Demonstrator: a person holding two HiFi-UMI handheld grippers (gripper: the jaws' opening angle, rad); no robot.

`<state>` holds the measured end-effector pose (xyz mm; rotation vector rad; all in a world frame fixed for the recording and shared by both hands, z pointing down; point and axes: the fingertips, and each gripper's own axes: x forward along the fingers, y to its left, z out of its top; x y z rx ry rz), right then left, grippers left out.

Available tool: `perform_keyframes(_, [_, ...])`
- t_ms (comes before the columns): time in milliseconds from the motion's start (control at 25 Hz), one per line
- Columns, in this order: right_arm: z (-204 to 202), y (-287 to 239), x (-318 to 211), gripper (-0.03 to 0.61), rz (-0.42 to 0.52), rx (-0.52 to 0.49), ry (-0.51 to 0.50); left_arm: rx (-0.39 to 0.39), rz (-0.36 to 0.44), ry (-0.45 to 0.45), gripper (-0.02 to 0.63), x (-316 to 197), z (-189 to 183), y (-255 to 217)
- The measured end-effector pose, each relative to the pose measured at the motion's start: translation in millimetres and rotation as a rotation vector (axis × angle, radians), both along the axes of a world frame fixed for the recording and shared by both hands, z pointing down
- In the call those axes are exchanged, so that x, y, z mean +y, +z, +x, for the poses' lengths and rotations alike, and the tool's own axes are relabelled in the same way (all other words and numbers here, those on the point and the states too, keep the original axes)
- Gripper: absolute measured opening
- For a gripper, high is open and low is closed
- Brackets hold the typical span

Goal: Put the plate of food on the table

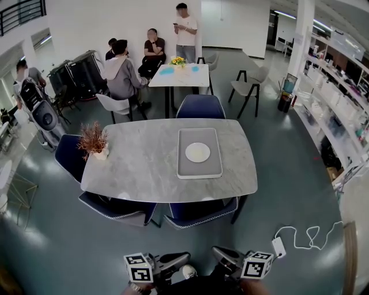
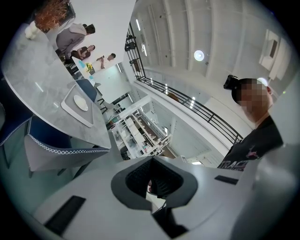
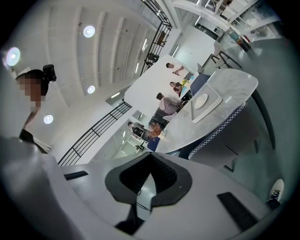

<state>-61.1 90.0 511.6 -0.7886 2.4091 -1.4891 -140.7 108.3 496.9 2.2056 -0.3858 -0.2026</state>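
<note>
- The left gripper (image 1: 183, 257) and the right gripper (image 1: 219, 252) sit close together at the near edge, both with jaws closed on nothing.
- The plate (image 1: 198, 152) lies well apart, farther off, on a grey tray (image 1: 193, 168) on the right half of the table (image 1: 138, 164).

Bright, even indoor light fills all three views. In the head view, long ceiling strip lights (image 1: 285, 14) glow at the upper right. The glossy grey-green floor (image 1: 288, 190) carries pale, smeared reflections. The grey marble-patterned tabletop (image 1: 144, 155) shows only a soft sheen, with deep shadow pooled beneath it. In both gripper views round white ceiling lamps (image 2: 199, 55) (image 3: 89, 31) flare into small glare spots. Strong fisheye distortion bows the tabletop's edges and curves the black metal railing (image 2: 187, 101). Black vignetting closes off the corners of the gripper views. Focus is crisp mid-frame and softer toward the rims.
</note>
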Motion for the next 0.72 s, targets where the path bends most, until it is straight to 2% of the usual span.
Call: perform_keyframes(720, [-2.9, -2.4, -1.8, 0.011, -0.003, -0.004, -0.003, 0.002, 0.003, -0.020, 0.008, -4.3, -7.3, -4.2])
